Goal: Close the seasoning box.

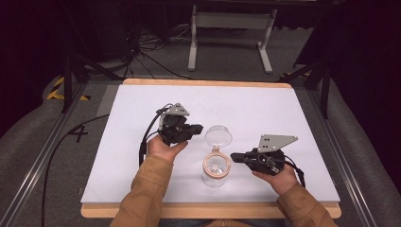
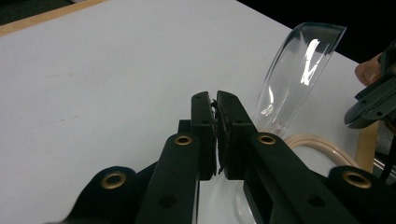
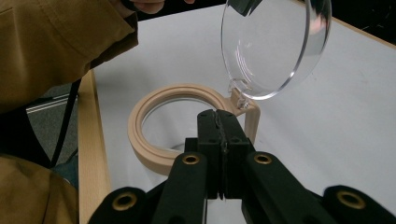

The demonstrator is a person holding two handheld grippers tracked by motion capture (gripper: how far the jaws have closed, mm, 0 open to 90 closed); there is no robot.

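High view: clear glass jar with beige ring collar [image 1: 216,166] near table [image 1: 142,142] front edge, hinged clear round lid [image 1: 218,135] flipped open behind it. Right gripper [image 1: 235,156] jaws together, just beside the collar. Left gripper [image 1: 197,128] jaws together, beside the lid.

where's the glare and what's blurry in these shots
Left gripper view: white streaks of glare on the clear lid, and the left claw is soft up close. Right gripper view: a bright arc on the lid's edge, with the brown sleeve blurred. High view: the table is evenly lit, the surroundings dark.
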